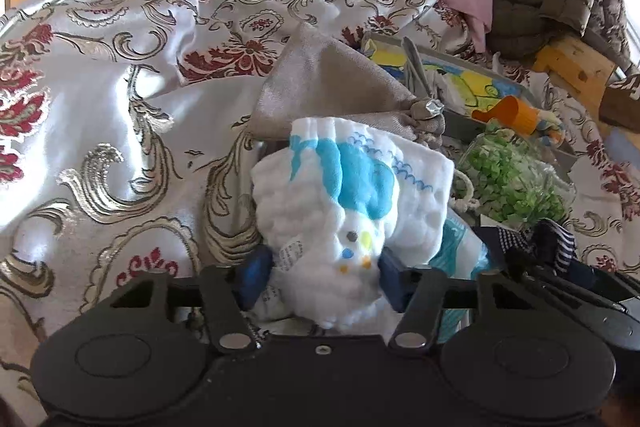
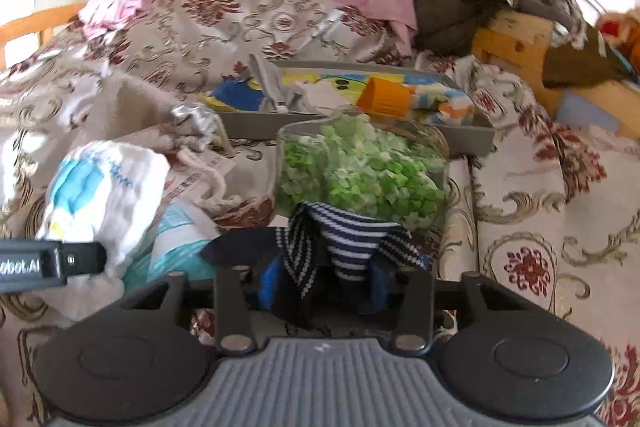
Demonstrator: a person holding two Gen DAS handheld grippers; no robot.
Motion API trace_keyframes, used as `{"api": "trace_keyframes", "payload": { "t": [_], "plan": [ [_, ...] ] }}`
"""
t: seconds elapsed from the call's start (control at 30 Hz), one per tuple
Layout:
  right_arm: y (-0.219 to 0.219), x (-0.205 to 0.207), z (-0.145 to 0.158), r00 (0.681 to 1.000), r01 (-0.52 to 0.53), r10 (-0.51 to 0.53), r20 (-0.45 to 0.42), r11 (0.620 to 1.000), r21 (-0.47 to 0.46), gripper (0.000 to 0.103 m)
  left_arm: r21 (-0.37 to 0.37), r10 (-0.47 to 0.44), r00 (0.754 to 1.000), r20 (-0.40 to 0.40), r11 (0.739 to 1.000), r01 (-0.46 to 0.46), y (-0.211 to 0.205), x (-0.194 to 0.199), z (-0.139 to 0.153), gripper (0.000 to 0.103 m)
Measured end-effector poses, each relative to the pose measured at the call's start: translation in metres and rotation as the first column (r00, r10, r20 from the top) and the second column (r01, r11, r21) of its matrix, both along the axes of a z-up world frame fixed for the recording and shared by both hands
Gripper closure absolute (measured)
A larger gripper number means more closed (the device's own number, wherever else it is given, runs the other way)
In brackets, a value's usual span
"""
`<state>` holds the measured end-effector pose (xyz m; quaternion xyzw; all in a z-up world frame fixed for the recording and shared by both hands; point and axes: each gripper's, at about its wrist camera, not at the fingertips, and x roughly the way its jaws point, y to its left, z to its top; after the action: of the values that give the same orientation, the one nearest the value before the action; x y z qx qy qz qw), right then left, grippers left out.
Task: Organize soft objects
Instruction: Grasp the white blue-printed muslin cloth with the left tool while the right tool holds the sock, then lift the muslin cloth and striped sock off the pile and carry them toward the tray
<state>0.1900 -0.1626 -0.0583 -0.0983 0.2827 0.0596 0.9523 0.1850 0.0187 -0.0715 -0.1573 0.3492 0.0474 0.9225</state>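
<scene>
Left gripper (image 1: pixel 320 275): fingers pinching the white, blue-printed muslin cloth (image 1: pixel 352 187). Right gripper (image 2: pixel 324 283): fingers clamping the navy-striped knit fabric (image 2: pixel 344 239), lying nearer the grey tray (image 2: pixel 472 139).

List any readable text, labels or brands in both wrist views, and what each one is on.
"obot.AI": white letters on the side of the left gripper, seen in the right wrist view; the start is cut off by the frame edge.
Care tag on the white and blue cloth, near the left gripper's pad: has print, too small and creased to read.
Nothing legible on the grey tray or the jar of green pieces.
</scene>
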Motion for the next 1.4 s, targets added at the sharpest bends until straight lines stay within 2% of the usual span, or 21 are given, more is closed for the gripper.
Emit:
{"api": "trace_keyframes", "payload": {
  "t": [0.03, 0.1, 0.27, 0.5, 0.7, 0.77, 0.87, 0.97, 1.03, 1.1, 1.13, 1.23, 1.27, 1.3, 1.4],
  "plan": [
    [0.002, -0.001, 0.000, 1.000, -0.009, 0.009, 0.002, 1.000, -0.008, 0.066, -0.002, 0.002, 1.000, 0.000, 1.000, -0.002, 0.001, -0.001, 0.001, 0.053],
    [0.004, -0.002, 0.000, 1.000, -0.023, 0.023, 0.000, 1.000, -0.014, 0.078, -0.018, 0.007, 1.000, 0.002, 1.000, -0.007, 0.003, -0.003, 0.003, 0.058],
    [0.001, -0.003, 0.002, 1.000, -0.009, 0.009, 0.005, 1.000, -0.009, 0.092, -0.068, 0.041, 0.999, 0.020, 0.997, -0.040, 0.014, -0.010, 0.007, 0.066],
    [-0.012, 0.003, 0.003, 0.999, 0.046, -0.046, 0.004, 0.998, 0.039, 0.096, -0.161, 0.110, 0.993, 0.046, 0.982, -0.101, 0.033, -0.017, 0.006, 0.067],
    [-0.017, 0.001, 0.007, 0.996, 0.070, -0.072, 0.048, 0.996, 0.052, 0.097, -0.157, 0.108, 0.992, 0.065, 0.983, -0.097, 0.028, -0.020, 0.005, 0.067],
    [-0.016, 0.003, 0.005, 0.997, 0.069, -0.070, 0.029, 0.996, 0.048, 0.097, -0.154, 0.102, 0.992, 0.078, 0.984, -0.089, 0.027, -0.021, 0.007, 0.067],
    [-0.015, 0.005, 0.003, 0.997, 0.071, -0.072, 0.010, 0.996, 0.050, 0.096, -0.163, 0.094, 0.992, 0.079, 0.983, -0.080, 0.025, -0.021, 0.006, 0.067],
    [-0.020, 0.005, 0.005, 0.997, 0.074, -0.075, 0.006, 0.992, 0.105, 0.087, -0.170, 0.085, 0.992, 0.090, 0.983, -0.069, 0.024, -0.022, 0.007, 0.067],
    [-0.021, 0.006, 0.005, 0.997, 0.074, -0.074, 0.002, 0.991, 0.110, 0.082, -0.170, 0.079, 0.992, 0.096, 0.984, -0.062, 0.022, -0.023, 0.007, 0.067],
    [-0.021, 0.006, 0.004, 0.998, 0.067, -0.067, -0.005, 0.992, 0.107, 0.066, -0.167, 0.077, 0.992, 0.099, 0.984, -0.059, 0.021, -0.023, 0.007, 0.067],
    [-0.020, 0.007, 0.003, 0.998, 0.061, -0.061, -0.008, 0.993, 0.102, 0.063, -0.166, 0.075, 0.992, 0.101, 0.984, -0.058, 0.021, -0.023, 0.007, 0.067],
    [-0.015, 0.006, 0.001, 0.999, 0.050, -0.049, -0.005, 0.996, 0.068, 0.063, -0.164, 0.069, 0.992, 0.110, 0.985, -0.050, 0.020, -0.024, 0.007, 0.067],
    [-0.013, 0.006, 0.001, 0.999, 0.046, -0.046, -0.003, 0.997, 0.061, 0.068, -0.164, 0.067, 0.991, 0.115, 0.985, -0.048, 0.020, -0.025, 0.008, 0.067],
    [-0.013, 0.006, 0.000, 0.999, 0.042, -0.042, -0.002, 0.998, 0.056, 0.081, -0.165, 0.065, 0.991, 0.120, 0.985, -0.045, 0.019, -0.025, 0.008, 0.067],
    [-0.012, 0.004, 0.001, 0.999, 0.045, -0.045, 0.004, 0.998, 0.044, 0.094, -0.161, 0.061, 0.988, 0.141, 0.986, -0.038, 0.016, -0.027, 0.013, 0.067]
  ]
}}
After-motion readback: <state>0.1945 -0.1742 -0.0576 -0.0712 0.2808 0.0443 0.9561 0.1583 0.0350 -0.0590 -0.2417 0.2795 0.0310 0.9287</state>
